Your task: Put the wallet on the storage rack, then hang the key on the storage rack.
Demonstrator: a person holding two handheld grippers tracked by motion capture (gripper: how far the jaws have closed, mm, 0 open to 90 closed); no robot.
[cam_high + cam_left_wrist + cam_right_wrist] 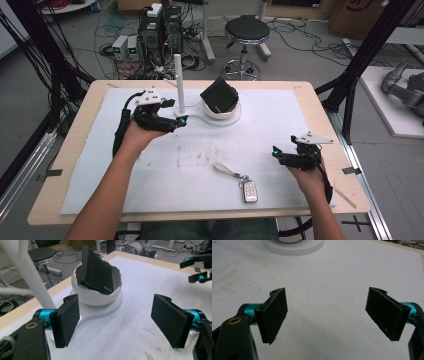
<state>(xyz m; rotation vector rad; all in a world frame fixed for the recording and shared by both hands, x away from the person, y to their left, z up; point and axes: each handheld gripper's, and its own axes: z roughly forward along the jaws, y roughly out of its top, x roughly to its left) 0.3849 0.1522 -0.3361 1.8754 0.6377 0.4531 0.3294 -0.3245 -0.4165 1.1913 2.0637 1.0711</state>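
High view, contents catalogued from the white bowl (220,111) at the far middle of the white mat (270,130): one black wallet (219,95) standing tilted inside that bowl, its upper part well above the rim; one white upright post (178,82) just left of the bowl, sharing its flat base; one key fob with strap (245,185) lying well nearer you than the bowl, on the mat; your left gripper (172,121) just left of the bowl and near the post, jaws spread and empty; your right gripper (286,156) well apart from the bowl on its right and nearer you, jaws likewise spread, holding nothing.

Left gripper view: wallet (96,271) and bowl (96,296) straight ahead, post (28,275) close beside the left pad.

Hazards, as judgement: the wallet leans loosely, so a glancing pad could tip it out or shove the bowl; the post crowds your left approach, so a wide swing could strike it.
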